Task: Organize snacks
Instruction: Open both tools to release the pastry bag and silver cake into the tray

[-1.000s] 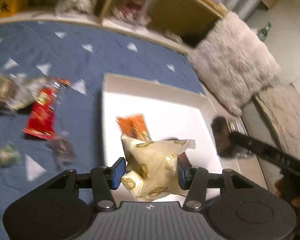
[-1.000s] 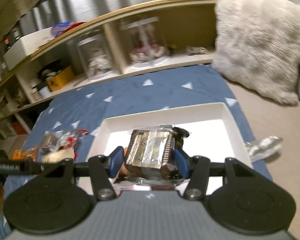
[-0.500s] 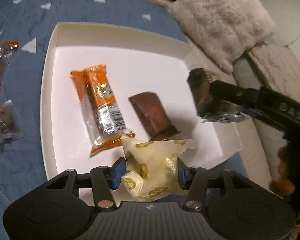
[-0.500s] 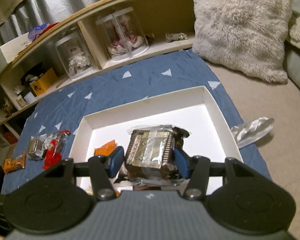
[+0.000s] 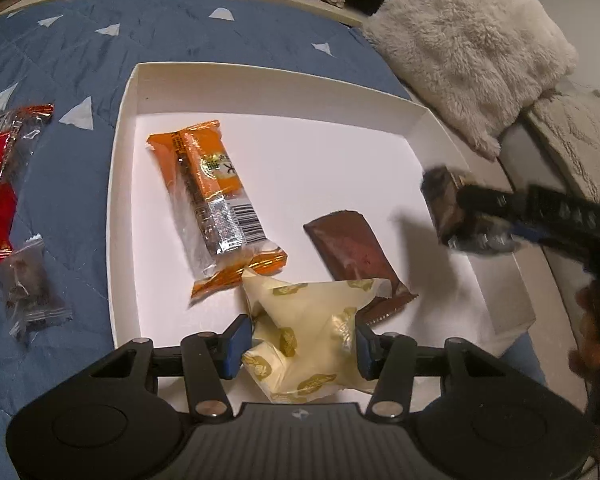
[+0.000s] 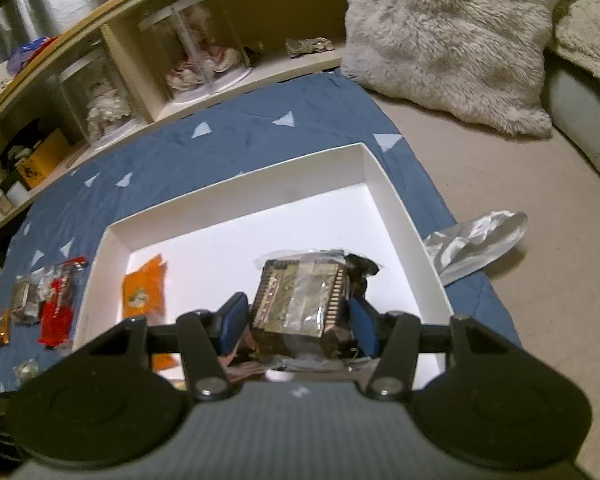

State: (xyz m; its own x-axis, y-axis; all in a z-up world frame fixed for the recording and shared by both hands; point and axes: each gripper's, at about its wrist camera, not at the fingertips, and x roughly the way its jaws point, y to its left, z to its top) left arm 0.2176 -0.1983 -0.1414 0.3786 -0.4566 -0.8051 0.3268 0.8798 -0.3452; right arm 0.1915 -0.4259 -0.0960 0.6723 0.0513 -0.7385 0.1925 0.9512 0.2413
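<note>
The cream gold-printed packet (image 5: 300, 336), clamped in the left gripper (image 5: 298, 344), has sunk to the white box (image 5: 118, 184) near edge, beside the orange bar (image 5: 212, 204). The right gripper (image 6: 298, 320) grips a brown packet (image 6: 300, 300) over the box; both look ready for release.

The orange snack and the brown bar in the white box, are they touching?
Apart. The left wrist view shows bare white box floor between the orange snack and the brown bar.
</note>
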